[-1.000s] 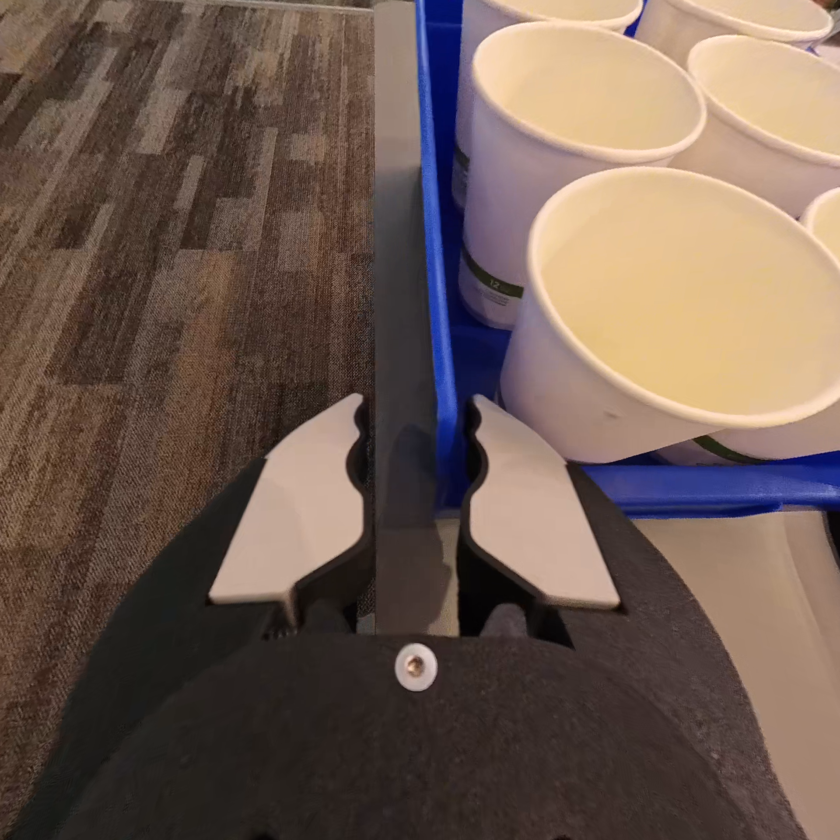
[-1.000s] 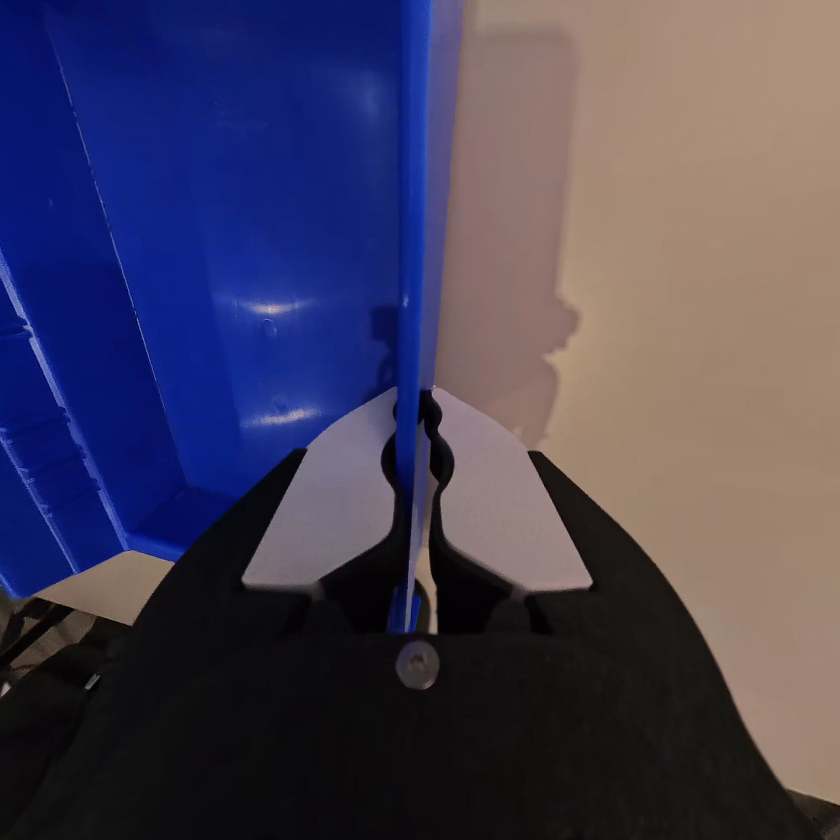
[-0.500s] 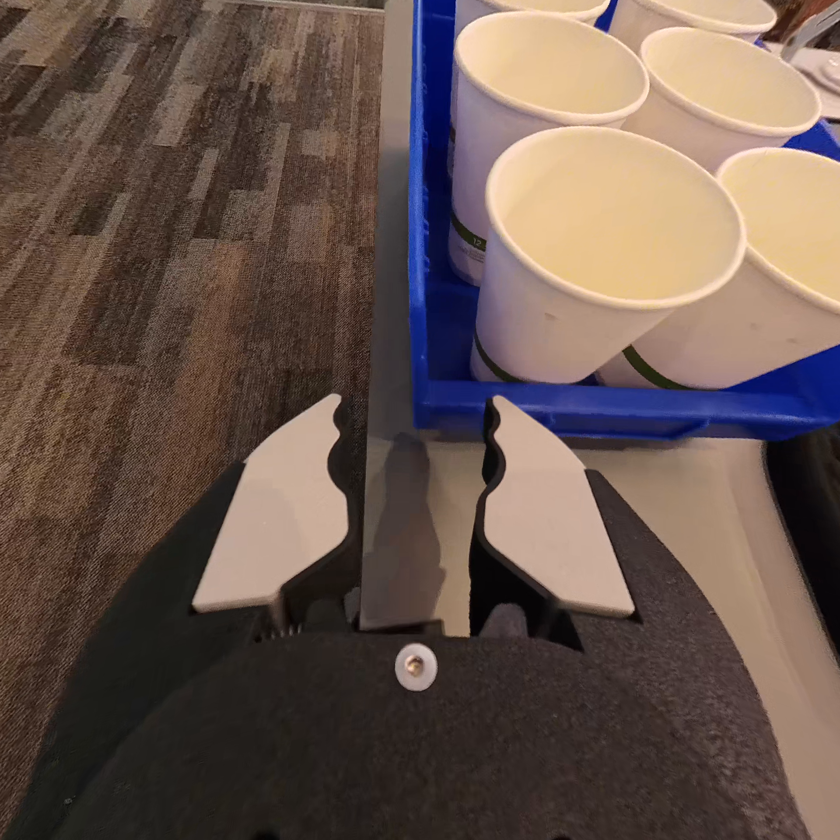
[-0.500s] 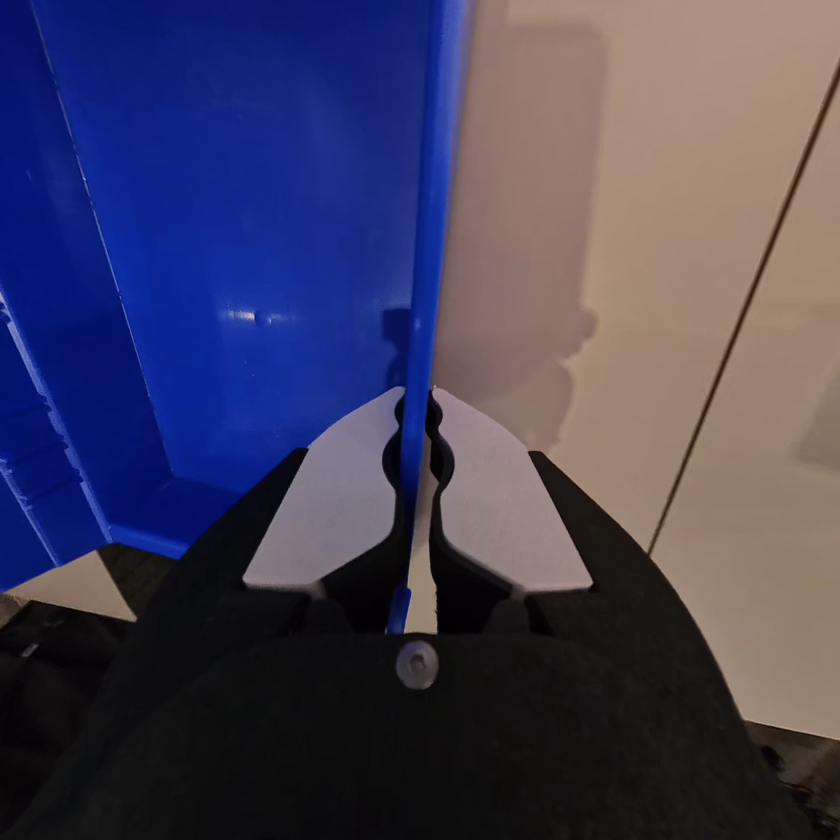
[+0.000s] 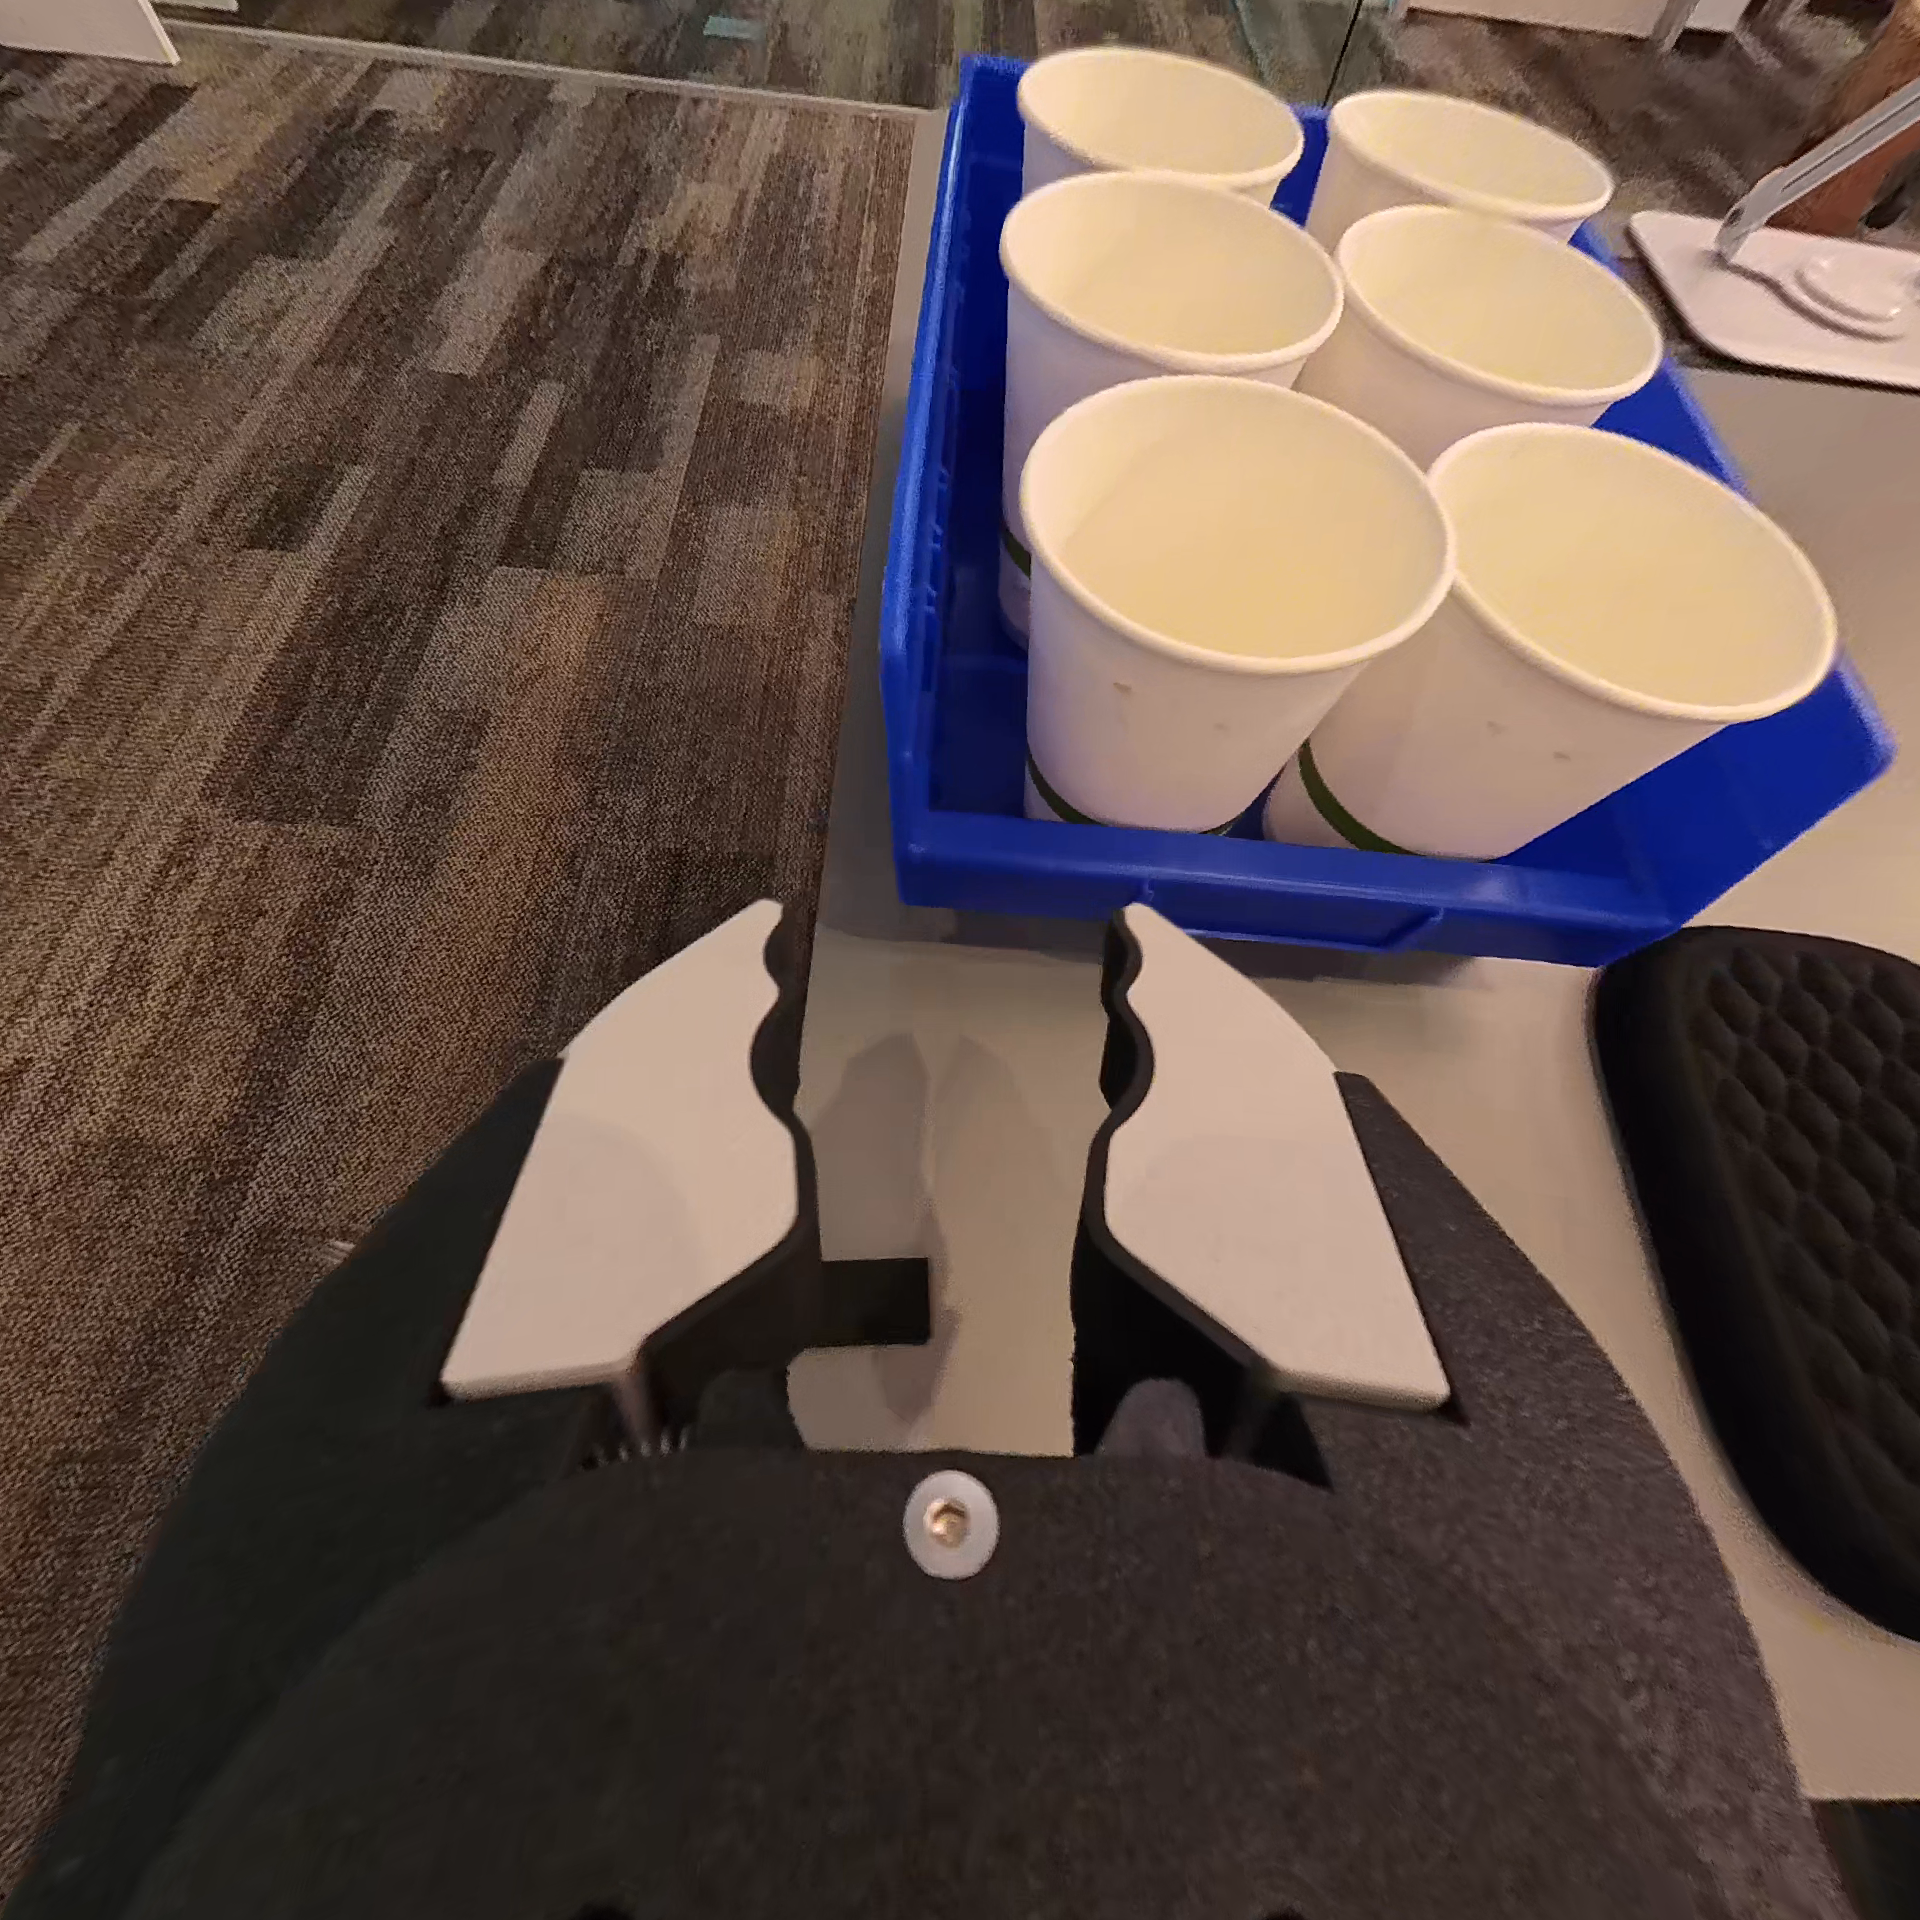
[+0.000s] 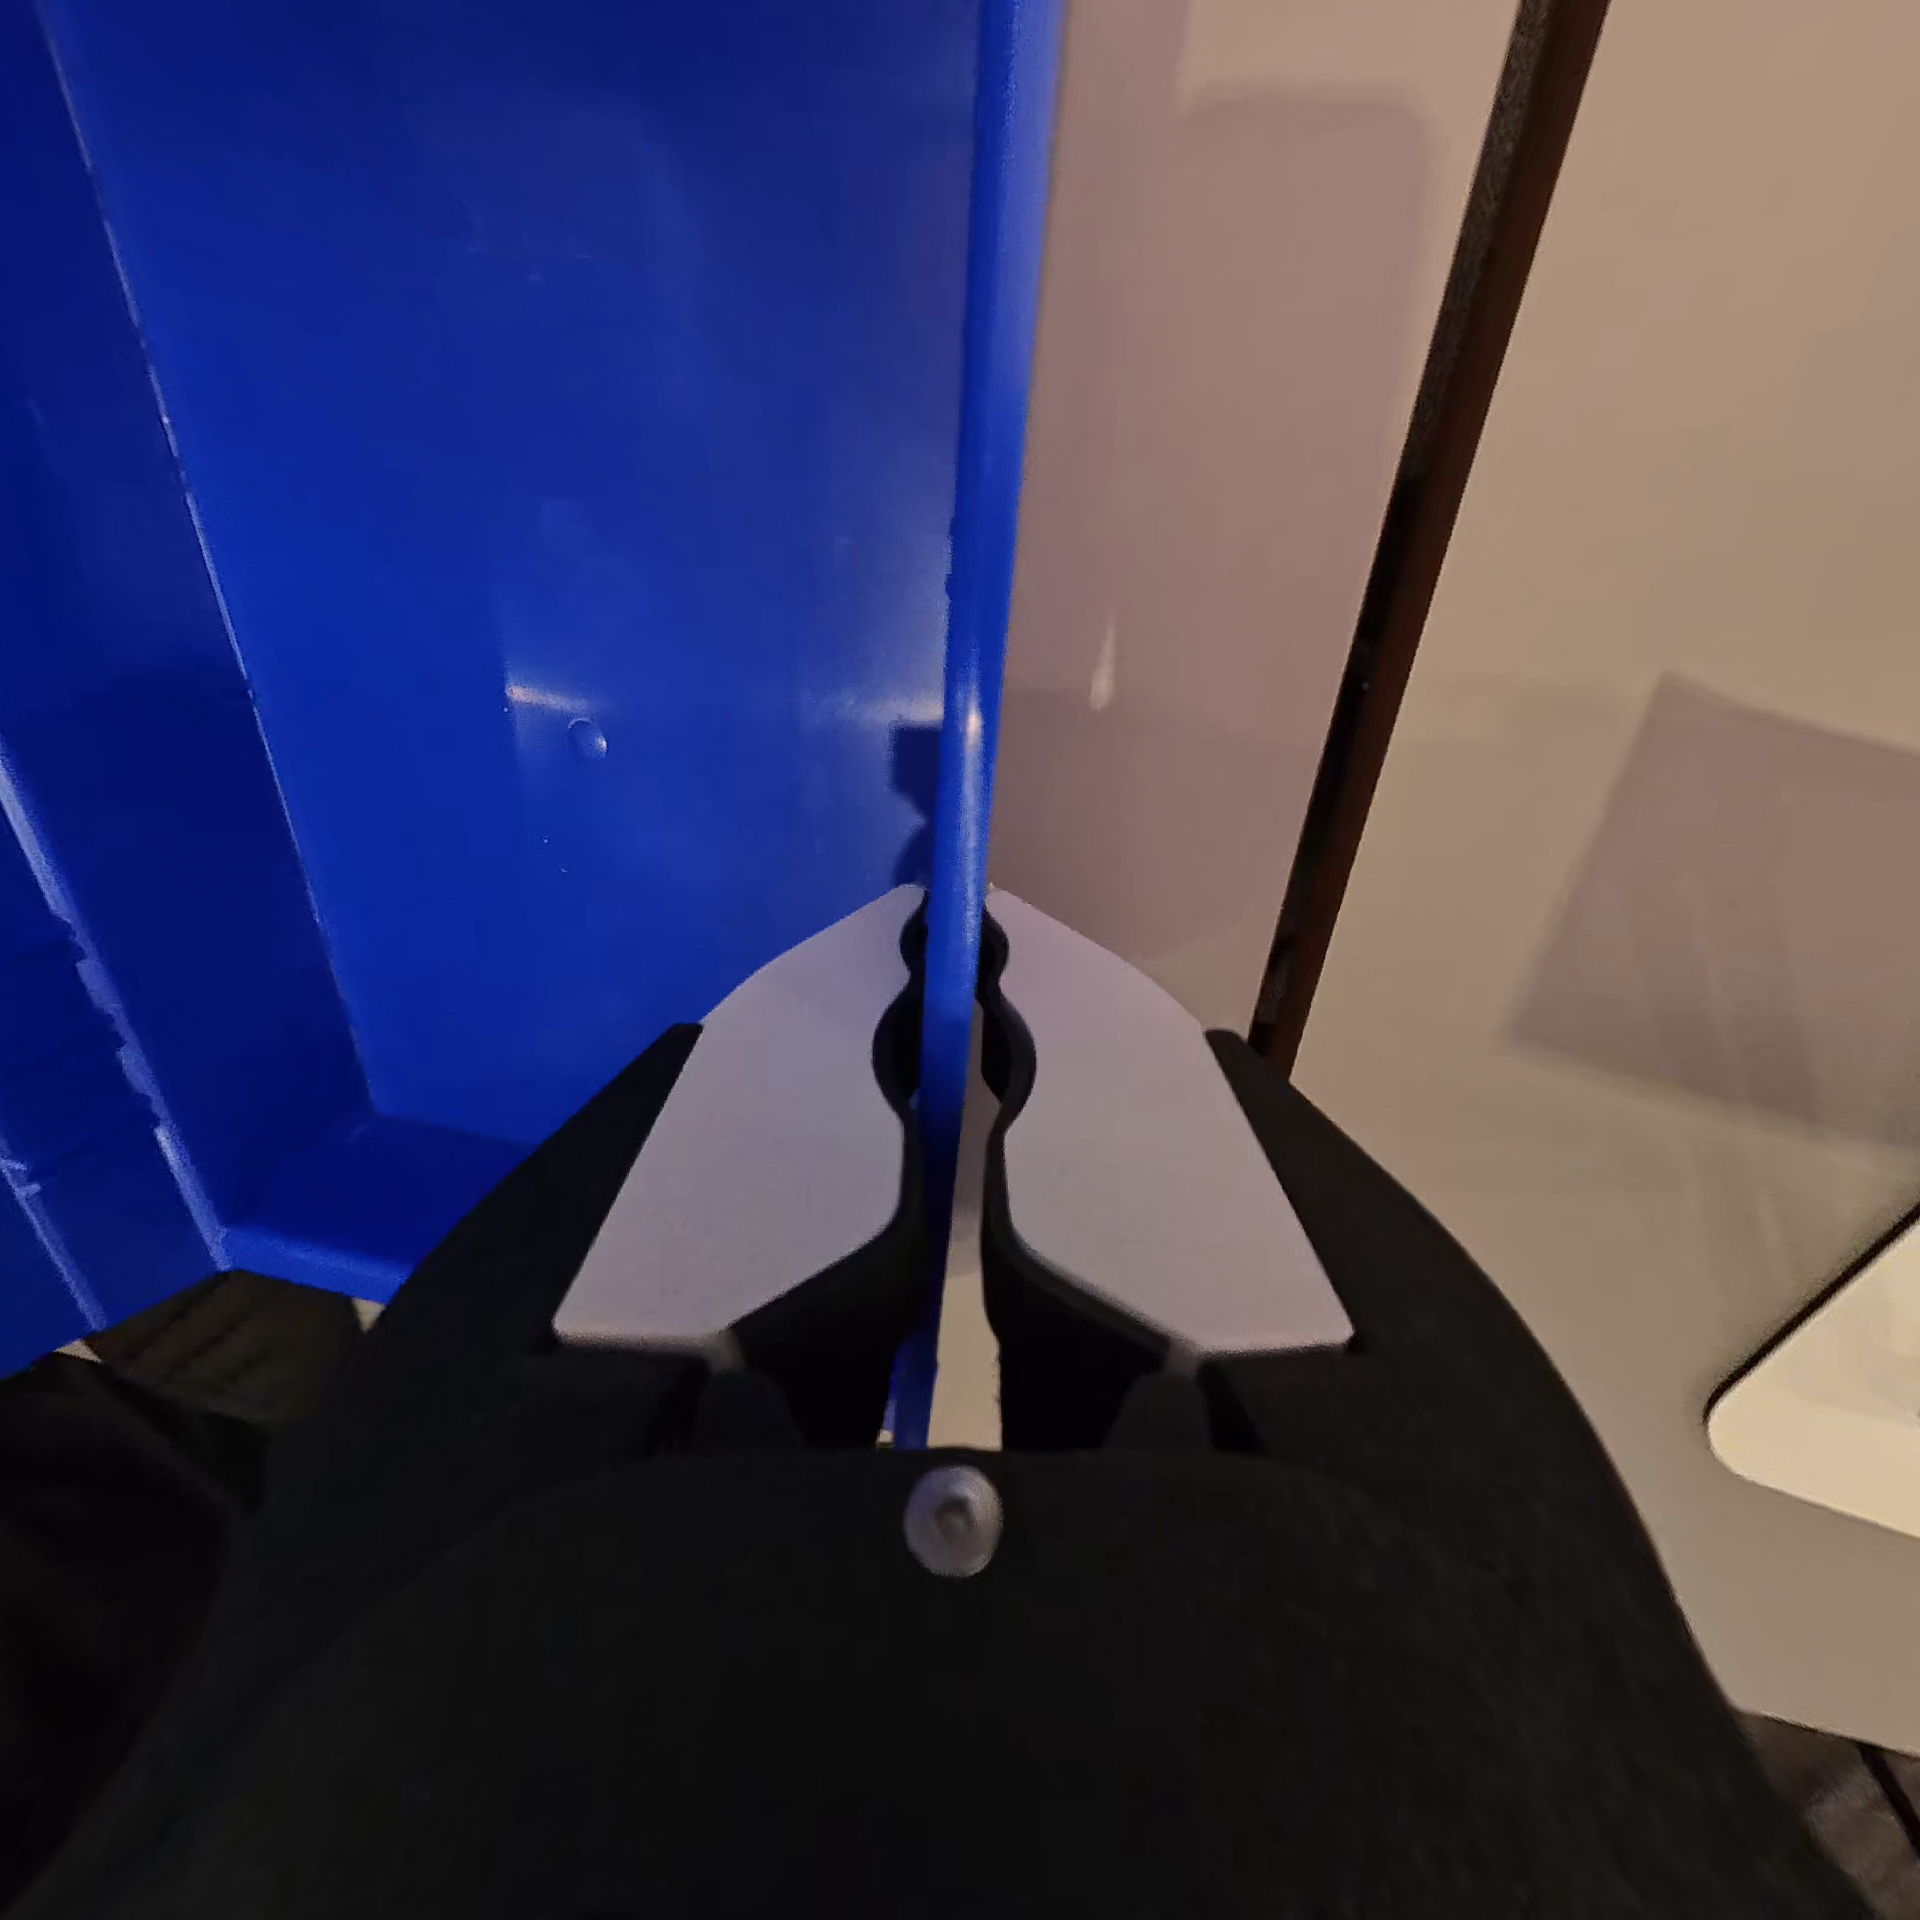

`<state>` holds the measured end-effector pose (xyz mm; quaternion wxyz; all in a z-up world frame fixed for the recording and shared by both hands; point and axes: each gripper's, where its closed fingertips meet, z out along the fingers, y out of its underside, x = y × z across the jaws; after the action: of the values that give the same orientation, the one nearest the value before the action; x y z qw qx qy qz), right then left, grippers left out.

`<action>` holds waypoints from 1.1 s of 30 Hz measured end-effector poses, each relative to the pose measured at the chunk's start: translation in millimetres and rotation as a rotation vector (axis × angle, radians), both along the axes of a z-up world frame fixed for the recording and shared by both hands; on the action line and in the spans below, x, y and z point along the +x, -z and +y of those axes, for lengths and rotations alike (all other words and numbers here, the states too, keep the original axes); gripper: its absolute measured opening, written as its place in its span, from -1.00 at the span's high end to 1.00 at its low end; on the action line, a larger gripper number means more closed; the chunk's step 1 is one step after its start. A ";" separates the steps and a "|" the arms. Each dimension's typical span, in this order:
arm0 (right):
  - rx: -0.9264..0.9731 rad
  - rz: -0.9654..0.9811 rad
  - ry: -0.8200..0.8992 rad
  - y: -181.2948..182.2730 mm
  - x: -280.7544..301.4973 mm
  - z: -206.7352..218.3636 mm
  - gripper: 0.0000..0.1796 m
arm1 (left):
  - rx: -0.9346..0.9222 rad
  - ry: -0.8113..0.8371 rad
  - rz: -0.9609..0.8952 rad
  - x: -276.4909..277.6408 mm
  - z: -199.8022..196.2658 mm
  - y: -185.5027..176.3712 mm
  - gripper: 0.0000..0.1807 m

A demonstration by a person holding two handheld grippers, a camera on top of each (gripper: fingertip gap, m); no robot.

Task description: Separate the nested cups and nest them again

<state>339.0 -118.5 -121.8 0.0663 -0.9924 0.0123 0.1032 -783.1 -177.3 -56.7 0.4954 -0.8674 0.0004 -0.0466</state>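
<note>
Several white paper cups [image 5: 1226, 582] stand upright, close together, in a blue bin [image 5: 1195, 883] on a grey table in the left wrist view. My left gripper [image 5: 945, 920] is open and empty, just short of the bin's near wall, over the table's left edge. In the right wrist view my right gripper [image 6: 953, 896] is shut on the thin side wall [image 6: 977, 520] of a blue bin whose visible inside [image 6: 571, 520] holds nothing. I cannot tell whether it is the same bin. No cups show in that view.
Brown patterned carpet [image 5: 364, 623] lies left of the table edge. A black mesh pad [image 5: 1787, 1247] sits at the right, and a white stand base [image 5: 1787, 301] beyond the bin. In the right wrist view a dark seam [image 6: 1403, 623] crosses the beige surface, with a white object [image 6: 1829, 1403] at the lower right.
My left gripper has drawn back from the bin and opened wider, so more cups show. My right gripper stays shut on the bin wall; the seam and white object have come into view.
</note>
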 end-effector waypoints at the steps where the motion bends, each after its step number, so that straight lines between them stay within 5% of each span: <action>1: 0.014 -0.008 -0.013 0.0 0.3 0.8 0.94 | 0.010 -0.001 -0.005 1.3 -1.5 -3.5 0.38; 3: 0.032 -0.016 -0.022 -0.1 -0.1 1.2 0.91 | 0.037 -0.001 -0.024 4.5 -4.3 -11.9 0.35; 5: 0.080 -0.068 -0.027 -2.1 4.4 5.1 0.59 | 0.079 -0.001 -0.044 7.0 -6.8 -23.6 0.30; 9: 0.238 -0.215 -0.044 -26.6 13.9 18.9 0.48 | 0.189 0.018 -0.090 13.0 -11.6 -50.1 0.28; 17: 0.849 -0.498 -0.070 -170.5 -16.2 56.1 0.45 | 0.249 0.175 -0.059 54.4 -10.9 -74.7 0.28; 23: 1.198 -0.123 -0.220 -235.2 -136.3 61.3 0.24 | 0.259 0.392 0.151 116.5 -6.5 -78.8 0.25; 26: 1.291 0.089 -0.285 -245.4 -189.6 59.8 0.13 | 0.223 0.487 0.399 142.6 5.1 -69.9 0.37; 29: 1.345 0.282 -0.332 -248.9 -232.5 57.1 0.14 | 0.135 0.611 0.647 166.4 18.7 -51.4 0.56; 33: 1.401 0.529 -0.376 -263.5 -283.6 51.3 0.18 | -0.042 0.700 0.751 177.6 38.7 -29.4 0.57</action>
<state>55.4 -67.2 141.6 0.6552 -0.6466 -0.2092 0.3300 -605.6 -138.6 -27.3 0.3982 -0.7820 0.4677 0.1053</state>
